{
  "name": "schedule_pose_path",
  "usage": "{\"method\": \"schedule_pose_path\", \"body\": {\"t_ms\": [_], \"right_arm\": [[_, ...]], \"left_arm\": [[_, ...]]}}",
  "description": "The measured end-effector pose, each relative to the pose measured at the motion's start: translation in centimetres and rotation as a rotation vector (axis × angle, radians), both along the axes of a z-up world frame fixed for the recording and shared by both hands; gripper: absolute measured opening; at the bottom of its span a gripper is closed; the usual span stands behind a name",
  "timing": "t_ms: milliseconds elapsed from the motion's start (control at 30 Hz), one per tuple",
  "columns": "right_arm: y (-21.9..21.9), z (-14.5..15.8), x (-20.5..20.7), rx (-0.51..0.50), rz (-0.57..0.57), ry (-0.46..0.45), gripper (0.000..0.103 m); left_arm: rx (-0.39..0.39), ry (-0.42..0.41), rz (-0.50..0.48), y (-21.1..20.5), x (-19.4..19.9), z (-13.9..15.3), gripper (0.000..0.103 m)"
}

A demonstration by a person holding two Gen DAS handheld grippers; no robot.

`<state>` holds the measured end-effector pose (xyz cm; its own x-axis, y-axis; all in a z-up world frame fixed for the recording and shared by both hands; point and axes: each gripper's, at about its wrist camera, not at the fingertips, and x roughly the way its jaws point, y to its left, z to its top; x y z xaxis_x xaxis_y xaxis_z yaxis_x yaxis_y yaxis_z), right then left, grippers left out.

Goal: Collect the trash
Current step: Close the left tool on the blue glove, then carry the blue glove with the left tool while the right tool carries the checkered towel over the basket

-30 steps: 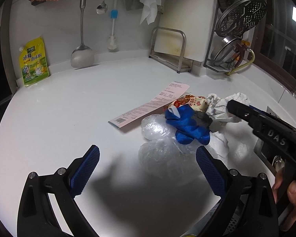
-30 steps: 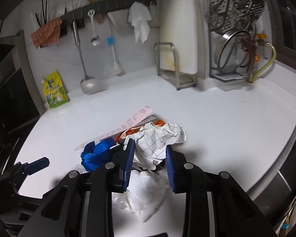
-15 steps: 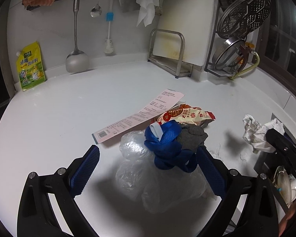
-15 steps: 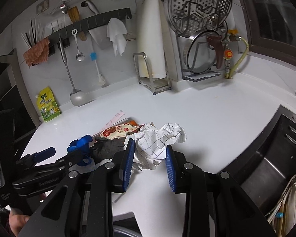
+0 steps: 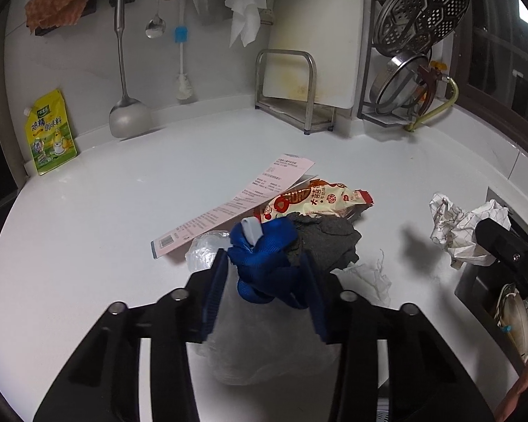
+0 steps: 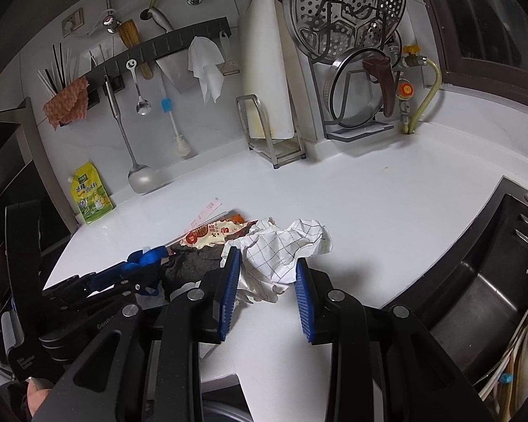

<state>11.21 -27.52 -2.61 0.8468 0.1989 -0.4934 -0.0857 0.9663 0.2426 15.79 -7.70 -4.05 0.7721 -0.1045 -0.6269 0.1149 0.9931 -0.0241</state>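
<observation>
My left gripper [image 5: 265, 283] is shut on a crumpled clear plastic bag [image 5: 264, 344] with a blue strap [image 5: 264, 256] on top of it. A dark grey rag [image 5: 325, 242], a red and cream snack wrapper [image 5: 316, 198] and a pink receipt [image 5: 243, 204] lie just beyond on the white counter [image 5: 123, 211]. My right gripper [image 6: 265, 277] is shut on a crumpled checked paper [image 6: 285, 249], held just above the counter near the sink; the paper also shows in the left wrist view [image 5: 464, 228].
A sink [image 6: 475, 299] with dishes lies at the right. A cutting board stand [image 5: 288, 88], a pot lid rack [image 5: 404, 81], a hanging ladle [image 5: 126, 105] and a yellow pouch [image 5: 49, 133] line the back wall. A thin plastic scrap [image 5: 373, 274] lies by the rag.
My left gripper has moved forward and closed on the plastic bag and strap. My right gripper has carried the checked paper away from the pile towards the sink.
</observation>
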Motion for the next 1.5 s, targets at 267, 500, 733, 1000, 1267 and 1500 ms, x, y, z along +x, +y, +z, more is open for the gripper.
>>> {"method": "schedule_pose_path", "body": {"t_ms": [267, 500, 733, 1000, 1267, 1500], "right_arm": [[-0.1, 0.0, -0.2, 0.011, -0.001, 0.002, 0.029], [-0.2, -0.1, -1.0, 0.012, -0.002, 0.003, 0.029], [-0.2, 0.0, -3.0, 0.012, -0.013, 0.005, 0.029], [0.2, -1.0, -7.9, 0.035, -0.038, 0.035, 0.029], [1.6, -2.3, -14.1, 0.035, -0.070, 0.058, 0.029], [3.5, -3.6, -18.4, 0.012, -0.055, 0.081, 0.029]], "left_arm": [[-0.015, -0.008, -0.007, 0.8, 0.2, 1.2, 0.016], [-0.030, -0.057, -0.002, 2.0, -0.1, 3.6, 0.015], [-0.033, -0.095, -0.017, 2.9, -2.8, 5.4, 0.015], [-0.030, -0.052, -0.069, 3.1, -8.5, 3.7, 0.015], [-0.018, -0.015, -0.117, 3.2, -14.4, 1.2, 0.015], [-0.024, 0.013, -0.147, 3.2, -18.3, -0.7, 0.015]]}}
